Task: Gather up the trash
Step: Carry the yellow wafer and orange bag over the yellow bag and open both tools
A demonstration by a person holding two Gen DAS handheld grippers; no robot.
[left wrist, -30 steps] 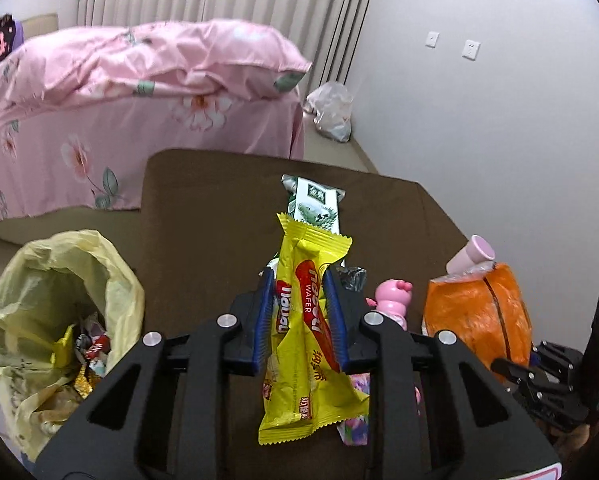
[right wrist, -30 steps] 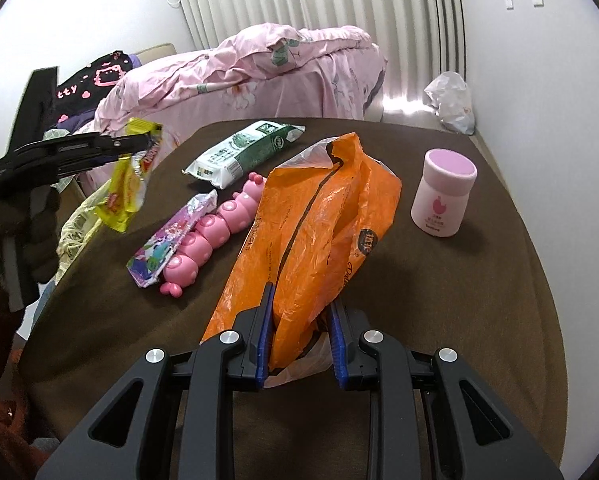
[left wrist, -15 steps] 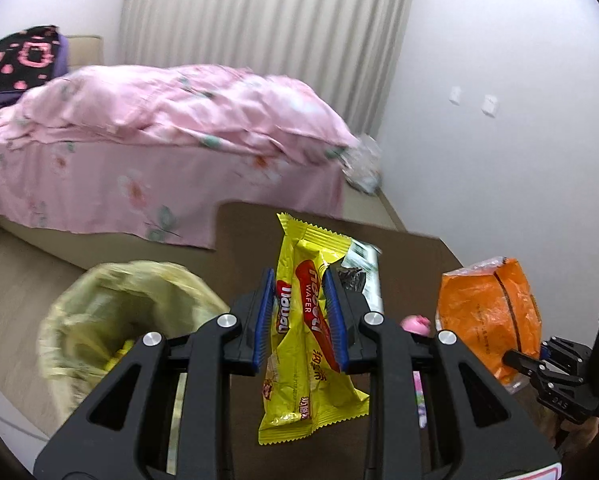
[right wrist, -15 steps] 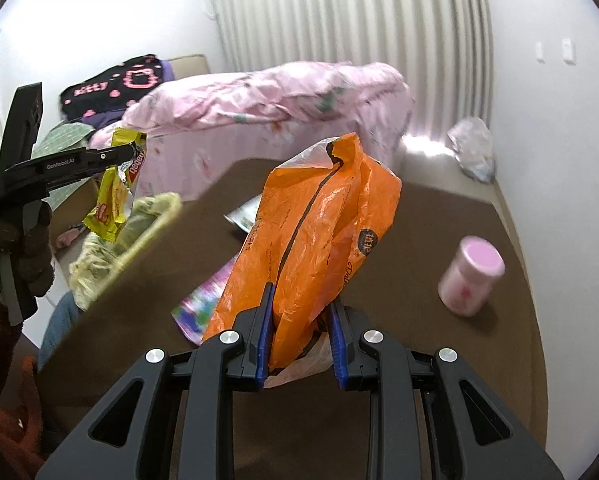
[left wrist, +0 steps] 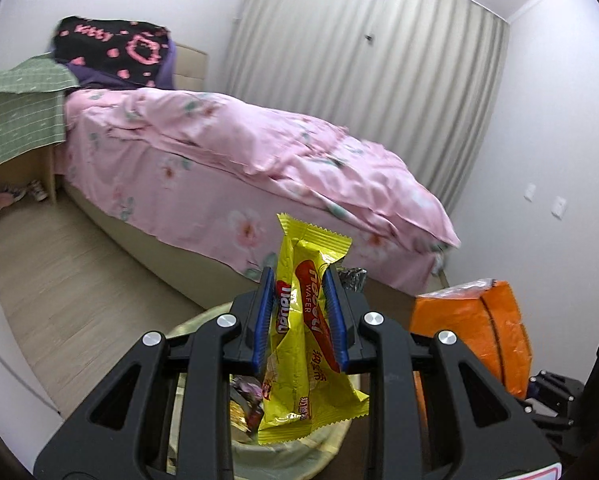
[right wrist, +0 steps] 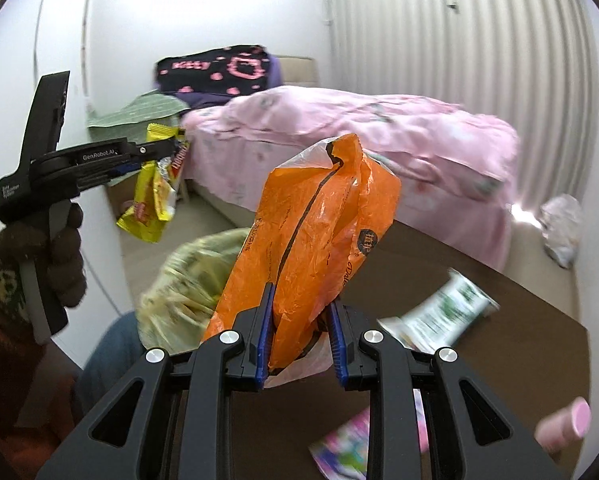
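Observation:
My left gripper (left wrist: pixel 299 316) is shut on a yellow wafer wrapper (left wrist: pixel 305 344) and holds it right above the open yellow trash bag (left wrist: pixel 327 446); it also shows in the right wrist view (right wrist: pixel 167 152) with the wrapper (right wrist: pixel 151 204) hanging down. My right gripper (right wrist: pixel 299 336) is shut on an orange plastic bag (right wrist: pixel 319 232), held in the air to the right of the trash bag (right wrist: pixel 187 284). The orange bag also shows in the left wrist view (left wrist: pixel 479 332).
A brown table (right wrist: pixel 531 344) carries a green-white packet (right wrist: pixel 443 316), a pink jar (right wrist: pixel 567 426) and a colourful wrapper (right wrist: pixel 343 448). A pink bed (left wrist: pixel 239 160) stands behind. A white bag (right wrist: pixel 561 228) lies on the floor by the curtain.
Both grippers have lifted off the table and swung left. The wafer wrapper now hangs over the trash bag, and the orange bag has come up beside it.

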